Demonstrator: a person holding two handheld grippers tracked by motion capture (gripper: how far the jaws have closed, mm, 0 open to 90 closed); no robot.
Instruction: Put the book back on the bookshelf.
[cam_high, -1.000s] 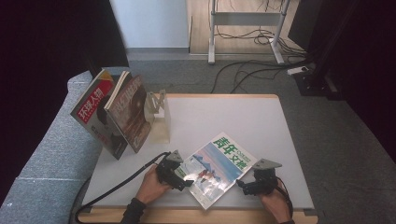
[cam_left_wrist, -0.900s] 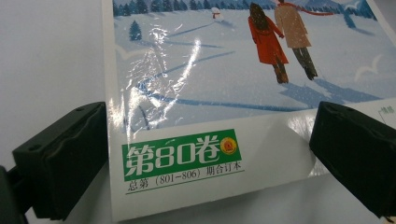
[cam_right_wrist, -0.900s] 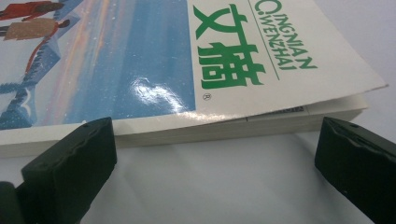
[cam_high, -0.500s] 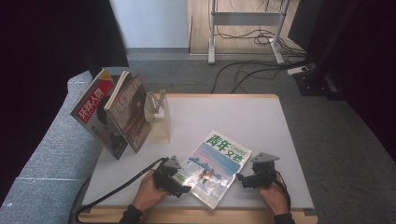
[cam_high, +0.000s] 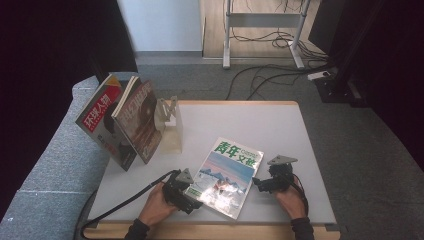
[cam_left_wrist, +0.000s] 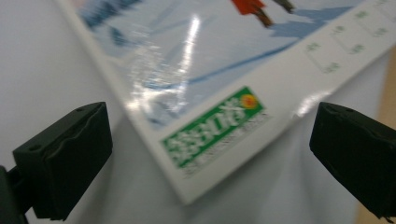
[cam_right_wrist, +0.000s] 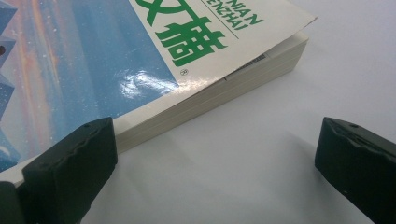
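Right gripper (cam_right_wrist: 215, 172) view: page edges of the magazine (cam_high: 226, 176). High view: clear stand (cam_high: 169, 131) supporting two upright magazines (cam_high: 122, 120). Both the right gripper and the left gripper (cam_left_wrist: 205, 163) have jaws spread, empty.

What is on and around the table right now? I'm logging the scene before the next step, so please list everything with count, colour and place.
Magazine: 1, blue-and-white cover with green lettering, flat on the table near the front edge, between the two grippers.
Standing magazines: 2 at least, one red-and-white, one brown, propped at the table's left edge.
Clear stand: 1, see-through, just right of the standing magazines.
Table: 1, pale grey top with wooden edge.
Cables: several, dark, on the grey floor beyond the table.
Left gripper: 1, black, jaws open around the magazine's corner.
Right gripper: 1, black, jaws open at the magazine's right edge.
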